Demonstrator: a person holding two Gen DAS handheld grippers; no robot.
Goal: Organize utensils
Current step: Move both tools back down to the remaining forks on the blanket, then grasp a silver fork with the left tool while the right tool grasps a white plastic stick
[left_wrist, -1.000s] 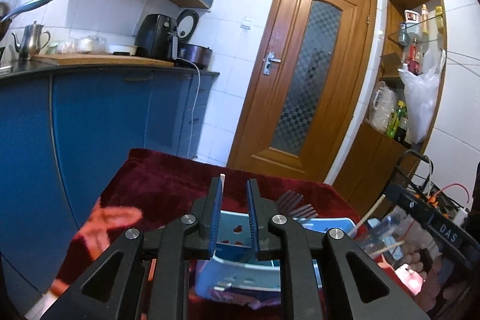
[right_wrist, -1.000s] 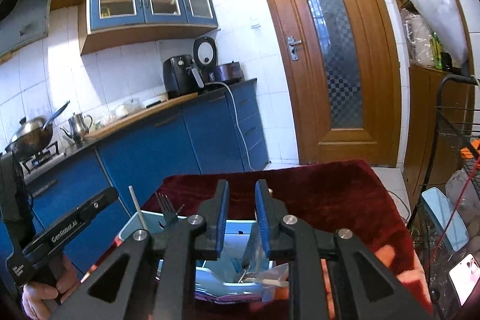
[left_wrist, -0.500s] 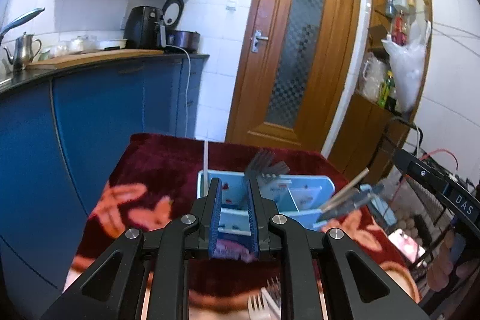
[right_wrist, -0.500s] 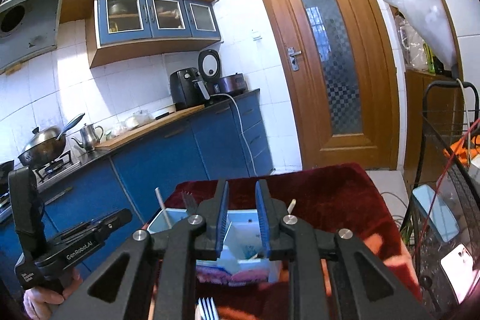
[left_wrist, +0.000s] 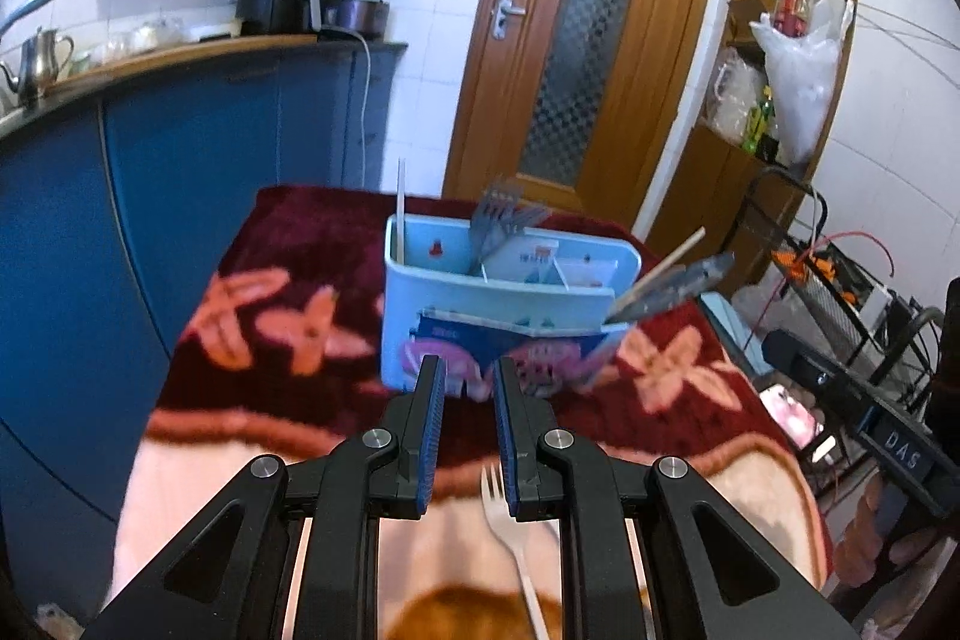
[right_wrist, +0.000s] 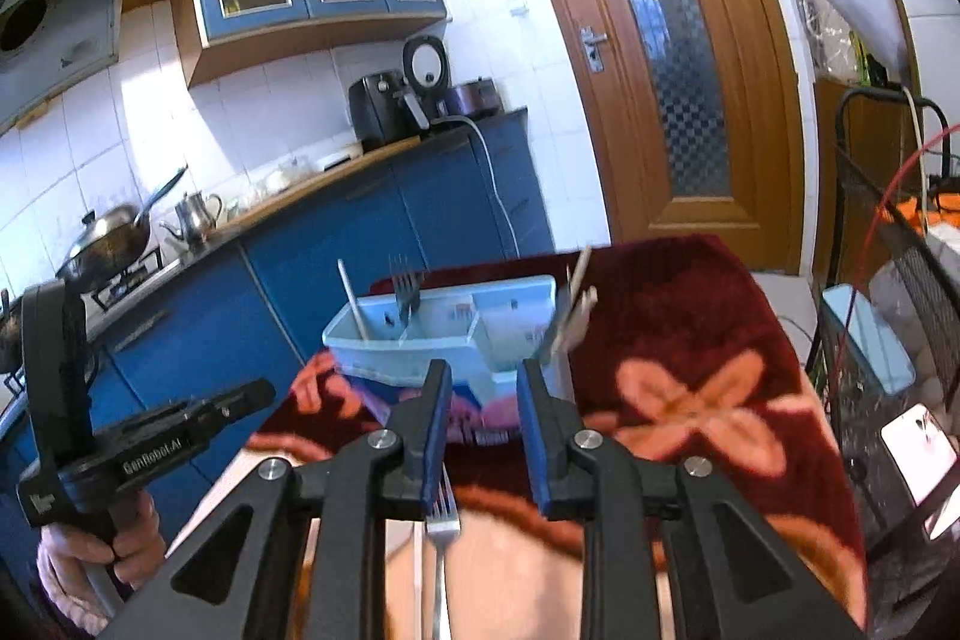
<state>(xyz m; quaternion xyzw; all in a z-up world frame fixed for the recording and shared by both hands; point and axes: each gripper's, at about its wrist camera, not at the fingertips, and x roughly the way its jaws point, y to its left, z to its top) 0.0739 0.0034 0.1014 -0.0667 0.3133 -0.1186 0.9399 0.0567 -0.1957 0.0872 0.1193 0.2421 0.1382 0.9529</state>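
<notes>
1. Left gripper (left_wrist: 468, 436): jaws spread, holding nothing, just in front of the blue caddy (left_wrist: 480, 334).
2. Caddy: stands on the red-covered surface (left_wrist: 288, 280); dark forks (left_wrist: 501, 220) upright inside.
3. Right gripper (right_wrist: 480, 436): jaws spread, empty, above a loose fork (right_wrist: 443, 520) lying in front of the caddy.

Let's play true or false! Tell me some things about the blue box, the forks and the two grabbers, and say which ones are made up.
1. The blue utensil caddy stands on a dark red flowered cloth. True.
2. A fork lies on the cloth in front of the caddy. True.
3. The left gripper is squeezing that fork. False: its jaws are open and empty, and the fork lies below them.
4. The caddy is empty. False: forks and a pale stick stand inside.
5. The right gripper holds nothing. True.
</notes>
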